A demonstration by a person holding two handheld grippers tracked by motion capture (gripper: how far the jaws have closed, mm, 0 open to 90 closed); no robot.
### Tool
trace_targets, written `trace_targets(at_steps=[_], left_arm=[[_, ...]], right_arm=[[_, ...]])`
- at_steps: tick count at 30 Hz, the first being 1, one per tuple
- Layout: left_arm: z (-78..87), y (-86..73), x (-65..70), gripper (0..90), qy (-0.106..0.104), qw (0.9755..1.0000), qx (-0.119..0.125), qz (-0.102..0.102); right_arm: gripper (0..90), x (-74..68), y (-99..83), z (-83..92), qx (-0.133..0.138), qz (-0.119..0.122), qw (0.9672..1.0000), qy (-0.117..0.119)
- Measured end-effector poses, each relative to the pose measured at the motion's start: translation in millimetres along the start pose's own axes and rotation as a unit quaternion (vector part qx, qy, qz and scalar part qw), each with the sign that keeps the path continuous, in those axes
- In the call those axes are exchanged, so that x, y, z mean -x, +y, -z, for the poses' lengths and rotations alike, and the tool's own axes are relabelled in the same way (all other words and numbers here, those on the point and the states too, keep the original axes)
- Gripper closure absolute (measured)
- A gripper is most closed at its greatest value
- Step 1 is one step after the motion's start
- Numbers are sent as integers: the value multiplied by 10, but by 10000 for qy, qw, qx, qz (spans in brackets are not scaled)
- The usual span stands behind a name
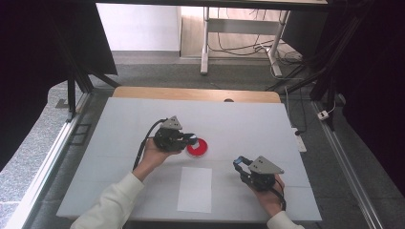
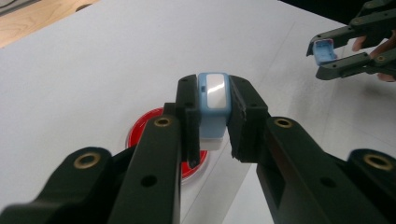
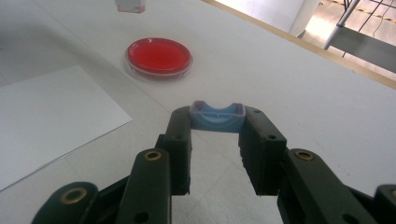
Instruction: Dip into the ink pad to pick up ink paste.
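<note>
The left gripper (image 2: pixel 212 126) is clamped on a small light-blue plastic block with a white face (image 2: pixel 212 105), and holds it just above the round red dish with a clear rim (image 1: pixel 197 148), which lies near the middle of the table. The right gripper (image 3: pixel 217 140) is closed on a small light-blue plastic cap with a curved hollow (image 3: pixel 217 116), and hangs near the table's right edge, toward the near side, well apart from the dish.

I think the two blue pieces belong together, so the risk is in joining them. The cap is pinched only at the very tips of the jaws; if it meets the block at an angle, it can twist or pop out. The block is low over the dish, so a small drop of the hand may knock the dish or touch the red content.

The table (image 1: pixel 119 124) has a smooth white cover, with a bare wooden strip along the far edge. A white sheet of paper (image 1: pixel 195 188) lies flat near the near edge, between the hands. Around the table there is grey carpet, black frame posts, and cables on the floor behind.
</note>
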State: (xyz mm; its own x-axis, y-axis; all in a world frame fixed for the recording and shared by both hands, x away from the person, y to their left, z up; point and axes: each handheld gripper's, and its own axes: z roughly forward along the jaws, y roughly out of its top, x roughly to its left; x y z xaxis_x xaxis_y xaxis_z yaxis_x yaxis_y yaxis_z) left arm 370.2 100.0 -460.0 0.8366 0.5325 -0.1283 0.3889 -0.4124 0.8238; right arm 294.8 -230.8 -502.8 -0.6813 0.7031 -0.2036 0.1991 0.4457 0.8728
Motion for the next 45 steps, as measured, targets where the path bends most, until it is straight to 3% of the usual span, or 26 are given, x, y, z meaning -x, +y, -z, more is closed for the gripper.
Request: trace_targets(at_steps=[12,18,27,35,45], left_arm=[[102,17,80,751,-175,9998,71,-81],[178,22,94,750,-402,9990,160,-67],[243,0,138,749,-516,9985,151,-102],[284,-19,187,748,-752,9969,212,-78],[306,-41,270,748,-822,9963,174,-185]], right_arm=[[645,5,0,6,-19,-14,10000,-17],[645,10,1,12,-13,-34,10000,-19],[645,12,1,12,-5,-26,10000,-24],[645,20,0,17,1,-28,10000,-35],[645,24,1,23,16,-29,10000,-33]])
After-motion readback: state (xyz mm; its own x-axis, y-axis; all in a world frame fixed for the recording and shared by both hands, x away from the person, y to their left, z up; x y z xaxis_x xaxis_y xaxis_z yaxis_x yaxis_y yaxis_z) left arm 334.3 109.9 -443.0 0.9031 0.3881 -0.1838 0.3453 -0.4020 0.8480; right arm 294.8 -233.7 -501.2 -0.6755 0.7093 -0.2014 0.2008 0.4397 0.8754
